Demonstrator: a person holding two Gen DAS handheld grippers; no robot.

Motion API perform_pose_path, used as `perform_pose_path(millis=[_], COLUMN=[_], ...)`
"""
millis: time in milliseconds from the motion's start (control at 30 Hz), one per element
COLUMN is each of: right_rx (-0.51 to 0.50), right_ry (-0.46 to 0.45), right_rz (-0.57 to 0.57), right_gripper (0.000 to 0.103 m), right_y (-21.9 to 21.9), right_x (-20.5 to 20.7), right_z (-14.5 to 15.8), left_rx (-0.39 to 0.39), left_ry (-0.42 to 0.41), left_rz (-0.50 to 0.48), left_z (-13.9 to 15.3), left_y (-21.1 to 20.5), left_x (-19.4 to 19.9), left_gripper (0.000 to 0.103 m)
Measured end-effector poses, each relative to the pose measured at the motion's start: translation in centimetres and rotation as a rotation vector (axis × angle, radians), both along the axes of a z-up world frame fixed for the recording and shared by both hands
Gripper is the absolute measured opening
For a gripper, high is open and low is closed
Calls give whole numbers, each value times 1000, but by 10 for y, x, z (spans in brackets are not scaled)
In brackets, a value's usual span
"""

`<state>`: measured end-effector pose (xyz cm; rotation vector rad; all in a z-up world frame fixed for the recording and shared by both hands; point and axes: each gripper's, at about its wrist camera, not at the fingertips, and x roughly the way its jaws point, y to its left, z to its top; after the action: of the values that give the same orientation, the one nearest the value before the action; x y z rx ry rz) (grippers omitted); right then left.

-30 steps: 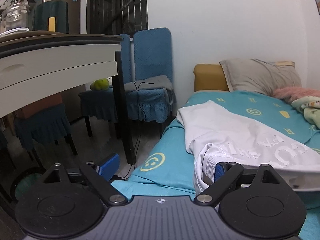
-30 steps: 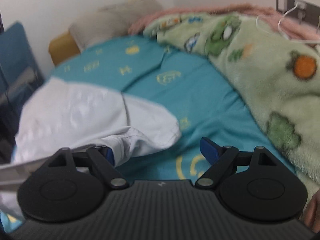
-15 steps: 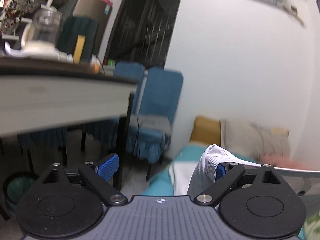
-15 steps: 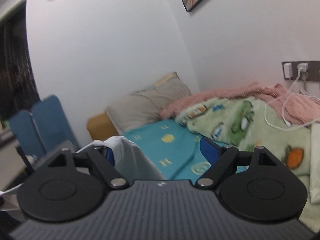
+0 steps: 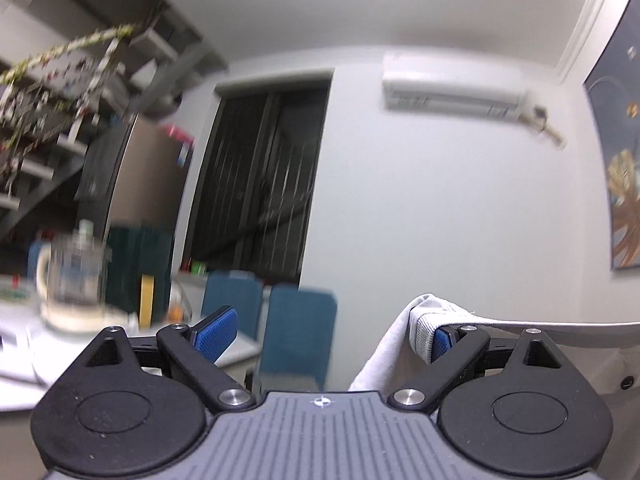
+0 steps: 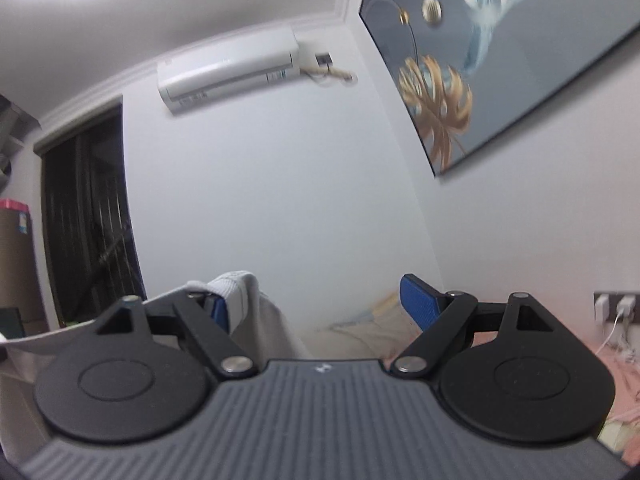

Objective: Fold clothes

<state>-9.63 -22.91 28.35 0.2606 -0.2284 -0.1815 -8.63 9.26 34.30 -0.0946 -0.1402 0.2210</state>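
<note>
Left gripper (image 5: 326, 334): tilted upward, aimed at the wall and ceiling rather than down. Jaws wide apart, clamped on nothing. Left pad (image 5: 212, 330) bare, at lower left of centre. Right pad at lower right, wrapped by the shirt (image 5: 420, 320): ribbed white hem hooked over the fingertip, cloth hanging down on the inner side and stretching taut to the right edge of the frame.

Right gripper (image 6: 320, 304): likewise pitched up and rolled a little, so the wall leans. Jaws wide apart, gripping nothing. Right pad (image 6: 420, 300) bare. Left pad at lower left covered by the shirt (image 6: 244, 292): ribbed edge draped over the tip, fabric falling toward lower centre and running off to the left edge.

Shirt thus strung between the two inner fingers, hung rather than pinched.

Behind, in the left view: air conditioner (image 5: 452, 92) at upper right, dark door (image 5: 260, 184) at centre, blue chairs (image 5: 296, 332) below it, jar (image 5: 72, 280) on a table (image 5: 24, 344) at lower left, all blurred.

In the right view: air conditioner (image 6: 228, 72) at upper left, painting (image 6: 500, 60) at upper right, pillow (image 6: 360, 328) low between the fingers, socket (image 6: 616, 306) at the right edge.
</note>
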Motion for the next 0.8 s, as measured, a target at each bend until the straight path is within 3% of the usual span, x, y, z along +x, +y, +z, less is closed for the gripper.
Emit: perform_pose_path(millis=[233, 400, 500, 567, 800], right_rx=[-24, 21, 53, 61, 79], right_ry=[-122, -60, 1, 53, 249], right_rz=[-4, 88, 124, 126, 118], right_gripper=[86, 86, 86, 86, 85], right_y=[0, -6, -8, -9, -16], right_x=[-93, -122, -121, -97, 3], right_z=[71, 99, 98, 76, -12], left_rx=[-71, -135, -160, -152, -54], left_ry=[-99, -108, -79, -57, 30], left_rz=[-30, -59, -79, -80, -52], left_z=[91, 121, 112, 97, -1], left_y=[-3, 2, 7, 10, 0], left_x=[-89, -127, -126, -114, -18], left_gripper=[95, 95, 95, 95, 98])
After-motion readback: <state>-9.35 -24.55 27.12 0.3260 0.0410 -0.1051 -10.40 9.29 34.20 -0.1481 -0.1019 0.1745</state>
